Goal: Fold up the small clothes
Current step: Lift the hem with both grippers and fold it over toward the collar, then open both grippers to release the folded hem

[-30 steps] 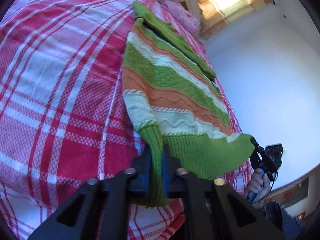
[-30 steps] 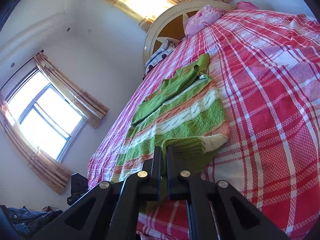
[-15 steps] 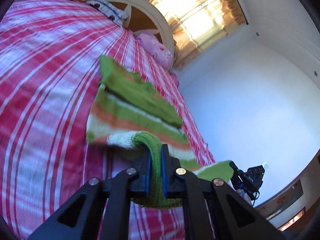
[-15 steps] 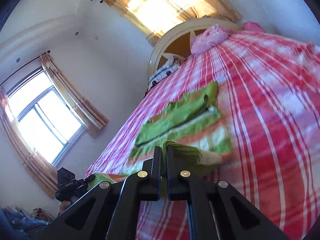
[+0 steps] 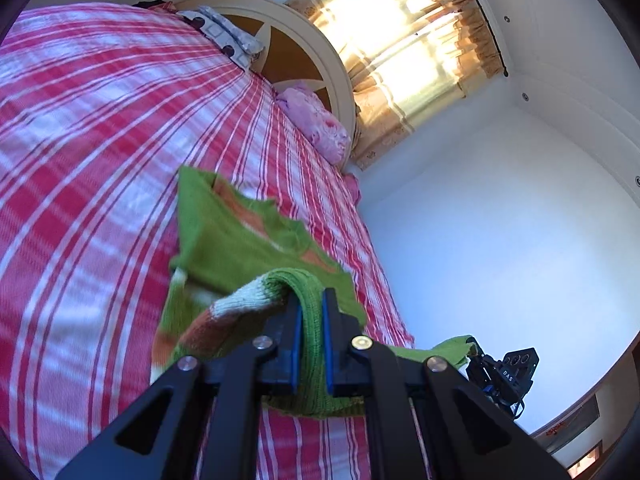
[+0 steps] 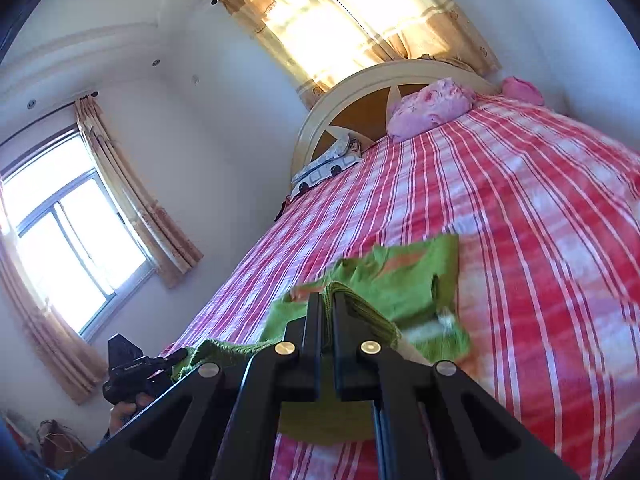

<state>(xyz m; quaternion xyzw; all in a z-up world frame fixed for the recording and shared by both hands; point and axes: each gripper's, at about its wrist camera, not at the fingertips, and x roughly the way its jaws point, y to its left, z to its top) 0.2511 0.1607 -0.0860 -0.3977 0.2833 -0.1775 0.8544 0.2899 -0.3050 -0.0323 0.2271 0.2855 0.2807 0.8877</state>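
Note:
A small knitted sweater [image 5: 236,240] with green, orange and white stripes lies on the red plaid bed [image 5: 80,152]. Its green hem is lifted off the bed and carried over the body toward the headboard. My left gripper [image 5: 311,304] is shut on one hem corner. My right gripper [image 6: 326,304] is shut on the other hem corner; the sweater also shows in the right wrist view [image 6: 404,280]. Each view shows the other gripper holding its corner: the right one [image 5: 480,356] and the left one [image 6: 176,356].
A cream and brown headboard [image 5: 304,56] stands at the far end of the bed, with a pink pillow [image 5: 316,120] and a patterned pillow [image 5: 224,36]. White walls and curtained windows [image 6: 72,240] surround the bed. The red plaid bedspread [image 6: 540,220] stretches beyond the sweater.
Both grippers have lifted the green hem and carried it forward over the sweater's body toward the collar. The sweater lay flat and long before; now its lower half is doubled up and lifted.

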